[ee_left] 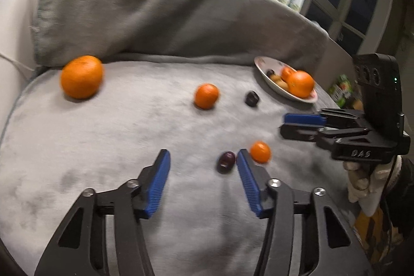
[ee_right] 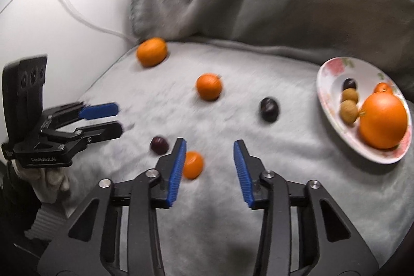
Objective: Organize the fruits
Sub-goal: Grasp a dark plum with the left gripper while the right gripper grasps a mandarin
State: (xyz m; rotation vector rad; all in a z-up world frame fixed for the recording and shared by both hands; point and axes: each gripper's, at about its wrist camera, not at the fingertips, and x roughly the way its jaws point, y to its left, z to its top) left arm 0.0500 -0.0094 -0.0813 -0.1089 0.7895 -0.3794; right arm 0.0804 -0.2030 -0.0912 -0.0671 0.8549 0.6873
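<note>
Left gripper (ee_left: 203, 159): jaws spread, empty, small dark plum (ee_left: 226, 162) just inside its right pad. Right gripper (ee_right: 210, 149): jaws spread, empty, small mandarin (ee_right: 192, 164) beside its left pad. Grey blanket (ee_right: 233, 198) beyond: mandarin (ee_right: 209, 86), second plum (ee_right: 269, 109), larger orange (ee_right: 151, 51). Far right: floral plate (ee_right: 328, 74) holding orange (ee_right: 383, 120), longans (ee_right: 349, 107), plum (ee_right: 349, 83).

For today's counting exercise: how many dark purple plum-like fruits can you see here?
3. One dark purple fruit lies beside the small orange fruit, one lies alone mid-blanket, and one sits in the floral white plate. The big orange could hide more.
</note>
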